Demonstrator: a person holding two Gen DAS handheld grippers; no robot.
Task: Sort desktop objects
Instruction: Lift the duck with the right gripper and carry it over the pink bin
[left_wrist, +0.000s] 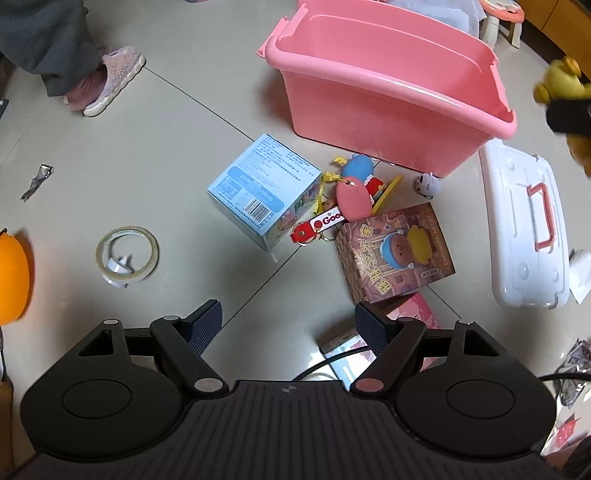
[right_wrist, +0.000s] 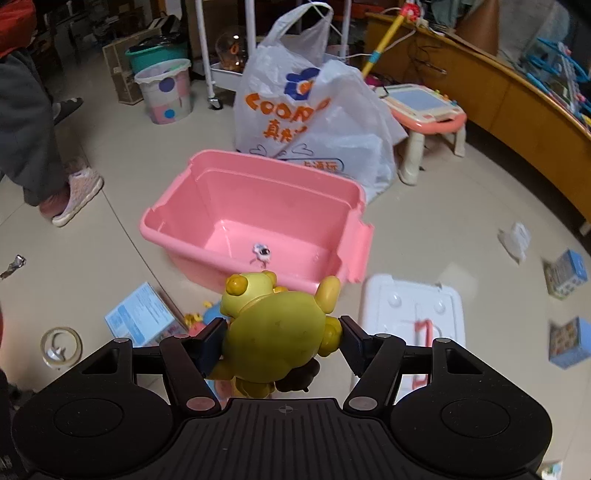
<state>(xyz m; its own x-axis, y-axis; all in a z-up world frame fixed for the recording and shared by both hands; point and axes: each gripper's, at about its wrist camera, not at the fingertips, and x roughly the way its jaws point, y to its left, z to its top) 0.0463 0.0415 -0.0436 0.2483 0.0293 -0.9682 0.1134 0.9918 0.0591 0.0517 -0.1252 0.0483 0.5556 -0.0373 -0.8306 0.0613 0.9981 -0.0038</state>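
Observation:
My right gripper (right_wrist: 282, 341) is shut on a yellow bear toy (right_wrist: 275, 332), held in the air in front of the pink bin (right_wrist: 255, 192). A small grey figure (right_wrist: 261, 253) lies on the bin's floor. In the left wrist view the same toy (left_wrist: 563, 83) and the right gripper show at the right edge, beside the pink bin (left_wrist: 388, 92). My left gripper (left_wrist: 288, 328) hangs open over the floor with nothing between its fingers. Ahead of it lie a blue box (left_wrist: 262, 188), a brown figure box (left_wrist: 397, 251), plush keychains (left_wrist: 351, 195) and a tape roll (left_wrist: 127, 254).
A white lid with a pink handle (left_wrist: 524, 225) lies right of the bin. A person's slippered foot (left_wrist: 107, 79) stands at the left. A large white shopping bag (right_wrist: 314, 110) rises behind the bin, with a small pink table (right_wrist: 428, 114) and loose boxes (right_wrist: 567, 273) to the right.

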